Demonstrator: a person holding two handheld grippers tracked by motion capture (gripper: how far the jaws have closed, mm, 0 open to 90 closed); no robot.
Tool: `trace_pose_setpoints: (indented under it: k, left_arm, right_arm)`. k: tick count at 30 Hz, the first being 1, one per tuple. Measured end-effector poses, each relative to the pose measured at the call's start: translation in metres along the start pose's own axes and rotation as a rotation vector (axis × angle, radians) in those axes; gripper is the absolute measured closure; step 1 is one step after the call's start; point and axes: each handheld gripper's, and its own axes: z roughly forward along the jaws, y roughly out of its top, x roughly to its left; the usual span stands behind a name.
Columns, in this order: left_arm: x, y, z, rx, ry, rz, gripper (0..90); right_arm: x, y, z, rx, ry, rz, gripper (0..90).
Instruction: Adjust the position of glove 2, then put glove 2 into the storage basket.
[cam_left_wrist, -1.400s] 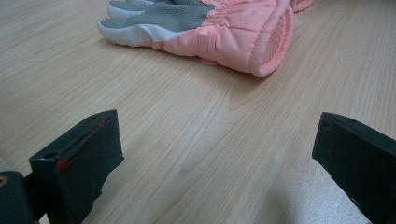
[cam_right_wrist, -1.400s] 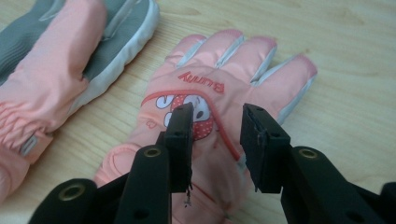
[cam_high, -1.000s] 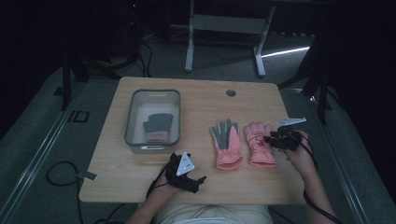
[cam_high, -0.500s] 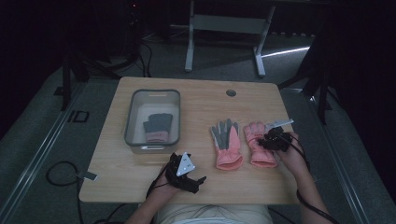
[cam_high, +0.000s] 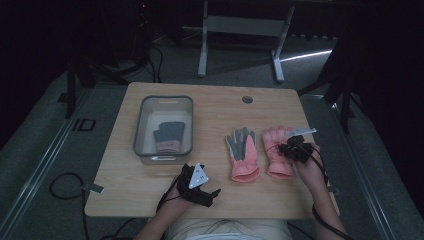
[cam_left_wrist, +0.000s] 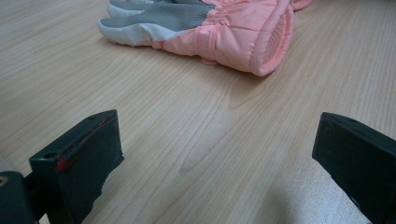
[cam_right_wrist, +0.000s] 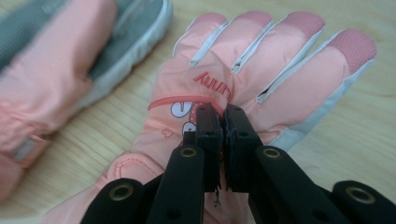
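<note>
Under the right gripper, a pink glove is lying flat on the wooden table, its back turned up and its fingers pointing away from the jaws. The jaws are pressed together on a fold of fabric at the back of this glove, just below the red lettering, so the glove is pinched there. Just beside it, on the side toward the left gripper, a second glove is laid with its grey palm up; the two gloves are near each other but apart. The left gripper is rested on the table near the person's edge, its jaws spread wide with bare wood between them, and the cuff of the second glove is seen ahead of it, well clear of the jaws. Farther beyond the left gripper, a grey bin is set, with a grey-and-pink glove inside.
</note>
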Motion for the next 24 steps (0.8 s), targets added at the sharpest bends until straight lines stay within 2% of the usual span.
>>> trace_pose_setpoints:
  k: [4,6,11,20,24]
  left_arm:
    - [0.000,0.000,0.000,0.000,0.000,0.000,1.2]
    - [0.000,0.000,0.000,0.002,0.001,0.004,1.2]
    - [0.000,0.000,0.000,-0.002,0.000,0.002,1.2]
    - [0.001,0.000,-0.001,-0.007,0.002,-0.005,1.2]
    - [0.000,0.000,0.000,-0.007,0.003,-0.005,1.2]
  right_arm:
    - [0.000,0.014,-0.027,-0.057,0.016,0.026,86.3]
    - [0.002,0.024,-0.041,-0.093,0.007,0.033,86.3]
    - [0.012,0.046,-0.068,-0.148,-0.001,0.019,86.3]
    - [0.036,0.075,-0.092,-0.201,0.038,-0.022,86.2]
    - [0.051,0.086,-0.099,-0.218,0.063,-0.059,86.1]
